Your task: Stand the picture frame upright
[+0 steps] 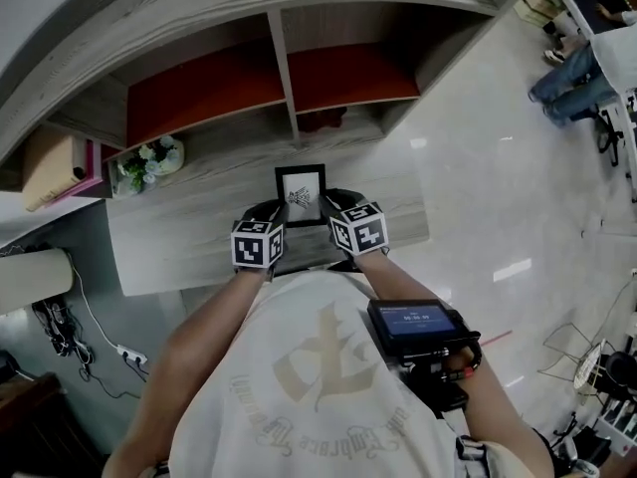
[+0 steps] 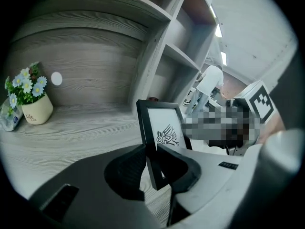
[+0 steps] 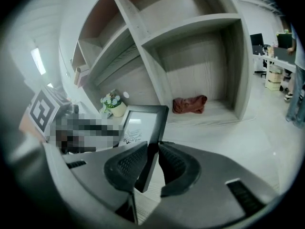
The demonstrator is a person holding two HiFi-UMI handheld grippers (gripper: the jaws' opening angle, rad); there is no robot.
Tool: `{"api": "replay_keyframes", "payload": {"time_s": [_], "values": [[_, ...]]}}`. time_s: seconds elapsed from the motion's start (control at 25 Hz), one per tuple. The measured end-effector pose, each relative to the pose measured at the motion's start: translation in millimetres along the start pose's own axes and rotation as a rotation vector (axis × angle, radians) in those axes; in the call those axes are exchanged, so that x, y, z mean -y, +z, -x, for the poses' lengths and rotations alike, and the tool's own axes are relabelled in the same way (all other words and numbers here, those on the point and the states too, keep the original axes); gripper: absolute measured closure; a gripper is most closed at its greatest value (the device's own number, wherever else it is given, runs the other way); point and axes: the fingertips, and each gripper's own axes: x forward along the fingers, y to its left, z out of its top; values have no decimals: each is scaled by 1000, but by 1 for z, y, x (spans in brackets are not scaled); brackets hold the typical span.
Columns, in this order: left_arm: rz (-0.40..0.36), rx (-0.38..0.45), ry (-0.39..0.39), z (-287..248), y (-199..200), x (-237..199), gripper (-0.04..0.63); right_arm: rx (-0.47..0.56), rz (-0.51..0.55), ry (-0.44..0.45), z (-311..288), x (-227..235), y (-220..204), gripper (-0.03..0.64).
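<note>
A small black picture frame (image 1: 301, 194) with a white print of a dark bird-like figure is held tilted up off the grey wood desk (image 1: 179, 242). My left gripper (image 1: 267, 229) is shut on the picture frame's (image 2: 161, 132) left side rail; in the left gripper view its pads (image 2: 129, 168) clamp the rail near the lower corner. My right gripper (image 1: 343, 217) is shut on the frame's (image 3: 143, 123) right rail, with its pads (image 3: 131, 163) pressed on both faces. The marker cubes sit behind each gripper.
A pot of white flowers (image 1: 149, 162) stands at the desk's back left. Shelf compartments (image 1: 289, 78) with red backs rise behind the frame, and a reddish cloth (image 3: 189, 104) lies in the lower one. A device (image 1: 418, 327) hangs at the person's waist.
</note>
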Motion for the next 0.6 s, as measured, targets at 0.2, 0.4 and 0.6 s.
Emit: {"api": "replay_keyframes", "payload": {"time_s": [0.2, 0.4, 0.6], "values": [[52, 19, 44, -3, 5, 5, 512, -10, 58, 43, 1, 7, 9, 540], [101, 63, 81, -5, 9, 6, 512, 0, 138, 72, -1, 12, 20, 541], [110, 84, 118, -10, 9, 12, 514, 10, 177, 107, 0, 19, 23, 545]]}}
